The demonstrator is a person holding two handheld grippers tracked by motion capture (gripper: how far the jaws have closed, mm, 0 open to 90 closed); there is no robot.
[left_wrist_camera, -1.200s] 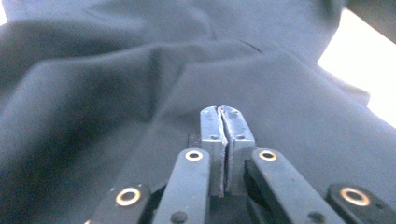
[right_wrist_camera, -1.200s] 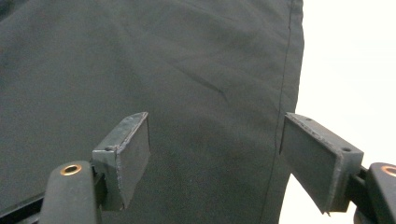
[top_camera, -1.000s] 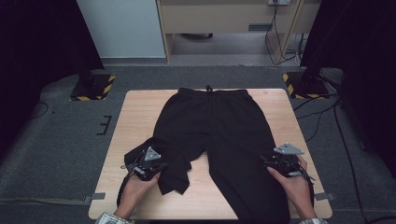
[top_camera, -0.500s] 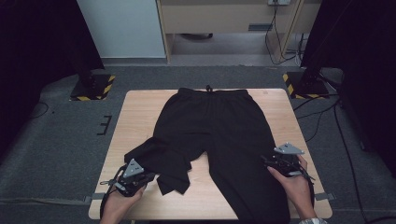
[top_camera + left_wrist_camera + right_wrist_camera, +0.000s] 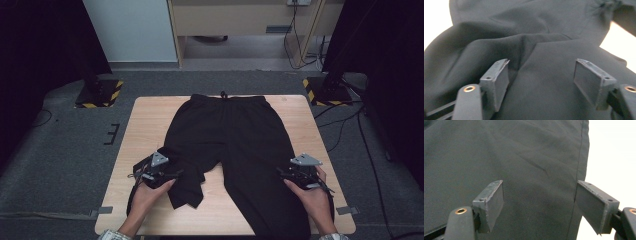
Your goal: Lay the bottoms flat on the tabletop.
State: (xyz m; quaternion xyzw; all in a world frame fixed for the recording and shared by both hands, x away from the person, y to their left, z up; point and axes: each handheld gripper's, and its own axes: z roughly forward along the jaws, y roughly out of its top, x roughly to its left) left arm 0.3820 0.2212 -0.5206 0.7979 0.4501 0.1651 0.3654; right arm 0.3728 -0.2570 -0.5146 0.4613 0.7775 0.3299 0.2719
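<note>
Black trousers (image 5: 235, 145) flat on table (image 5: 145, 120), left gripper (image 5: 541, 75) jaws just opened over crumpled leg, right gripper (image 5: 539, 200) jaws apart

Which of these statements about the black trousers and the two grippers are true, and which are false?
1. The trousers lie on a wooden table. True.
2. The left gripper is clamped on the cloth. False: its jaws have just been opening and stand apart over the cloth.
3. The right gripper is open. True.
4. Both trouser legs lie straight. False: the leg by the left gripper is bunched and folded.
5. The waistband is at the far side. True.
</note>
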